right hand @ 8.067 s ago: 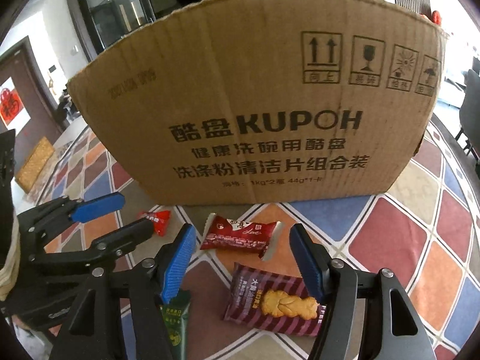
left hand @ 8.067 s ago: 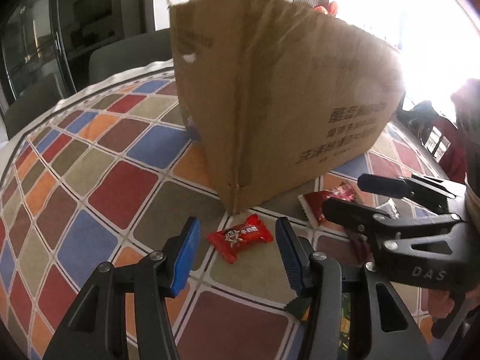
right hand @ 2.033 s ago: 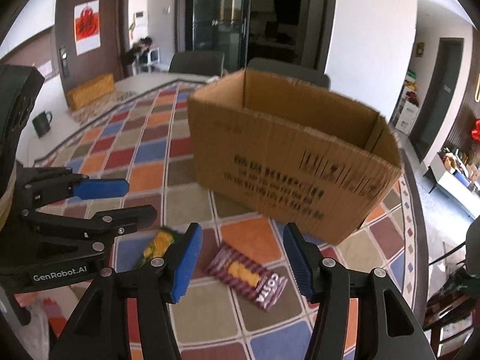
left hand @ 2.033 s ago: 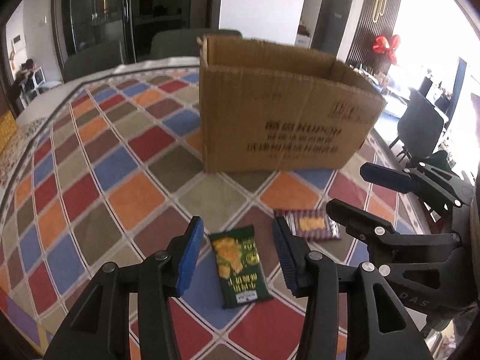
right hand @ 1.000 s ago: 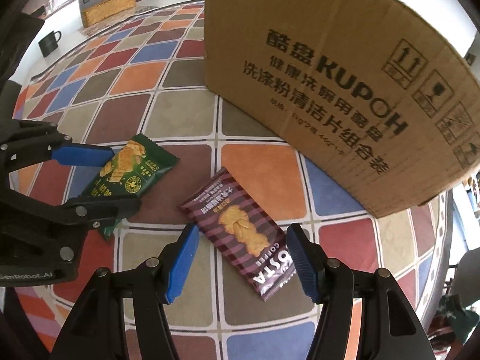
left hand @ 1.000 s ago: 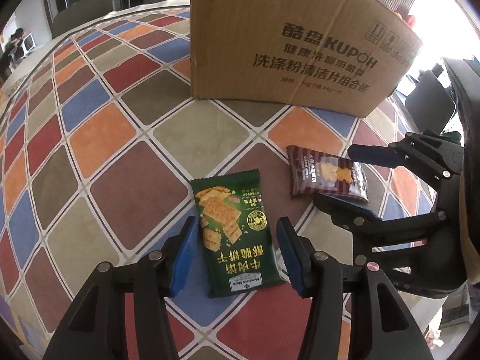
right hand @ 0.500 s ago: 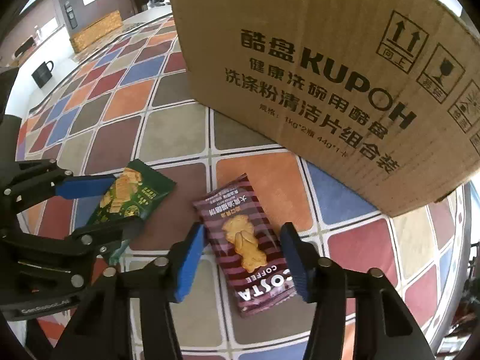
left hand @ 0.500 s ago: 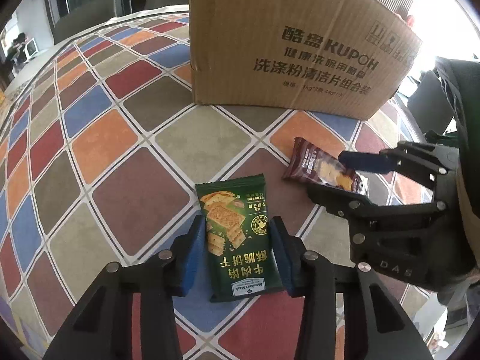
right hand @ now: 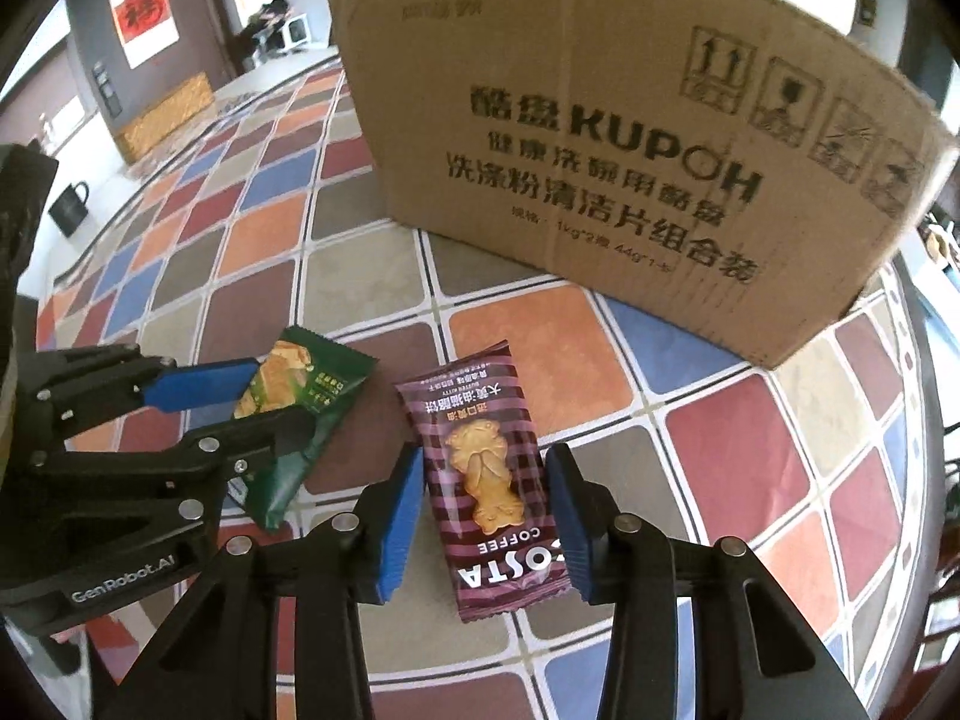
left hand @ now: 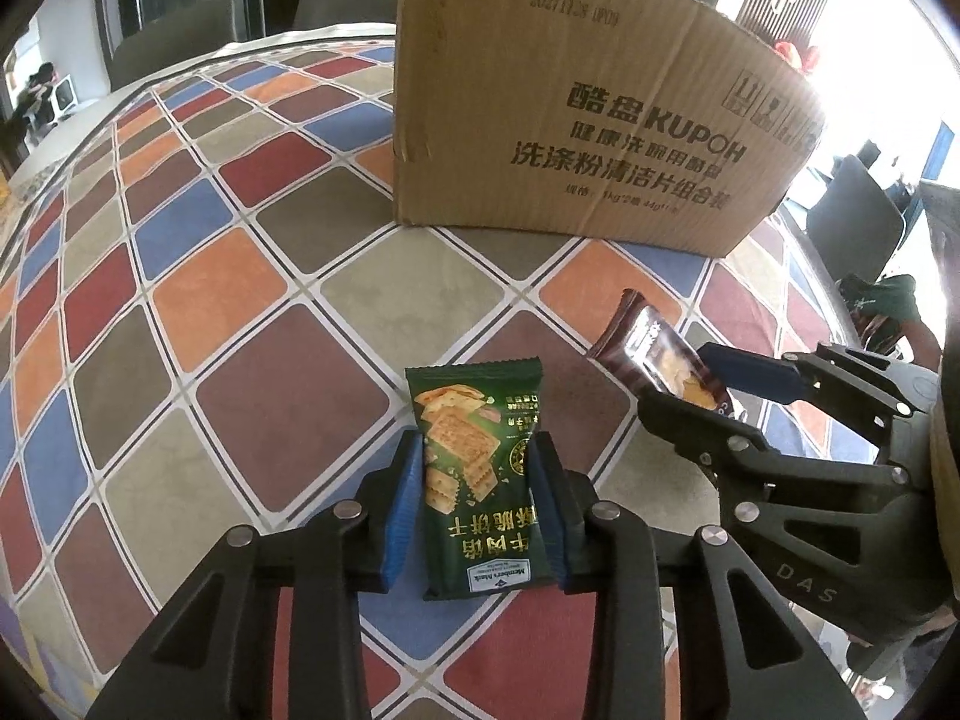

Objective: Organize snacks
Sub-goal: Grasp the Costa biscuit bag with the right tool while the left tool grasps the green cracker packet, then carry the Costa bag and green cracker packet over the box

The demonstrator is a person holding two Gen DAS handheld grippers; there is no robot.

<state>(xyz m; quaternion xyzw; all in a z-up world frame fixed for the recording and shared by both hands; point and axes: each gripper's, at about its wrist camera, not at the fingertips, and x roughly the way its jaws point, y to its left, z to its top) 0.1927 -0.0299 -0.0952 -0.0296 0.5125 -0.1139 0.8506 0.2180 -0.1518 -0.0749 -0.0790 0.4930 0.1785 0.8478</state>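
Observation:
My left gripper (left hand: 477, 468) is shut on a green cracker packet (left hand: 474, 468) and holds it just above the tablecloth; the left gripper also shows in the right wrist view (right hand: 240, 402) with the green packet (right hand: 300, 396). My right gripper (right hand: 483, 492) is shut on a maroon Costa Coffee biscuit packet (right hand: 486, 468), also lifted; it shows tilted in the left wrist view (left hand: 660, 354) between the right gripper's fingers (left hand: 690, 384). The brown cardboard box (left hand: 588, 120) stands upright behind both packets, and its inside is hidden.
The table is covered by a cloth of coloured diamond tiles (left hand: 240, 276). A black mug (right hand: 69, 207) stands at the far left edge. Grey chairs (left hand: 180, 36) stand beyond the table. The two grippers are side by side, close together.
Both grippers have closed on their packets and lifted them off the cloth. Half a second ago the jaws were wider and the packets lay flat.

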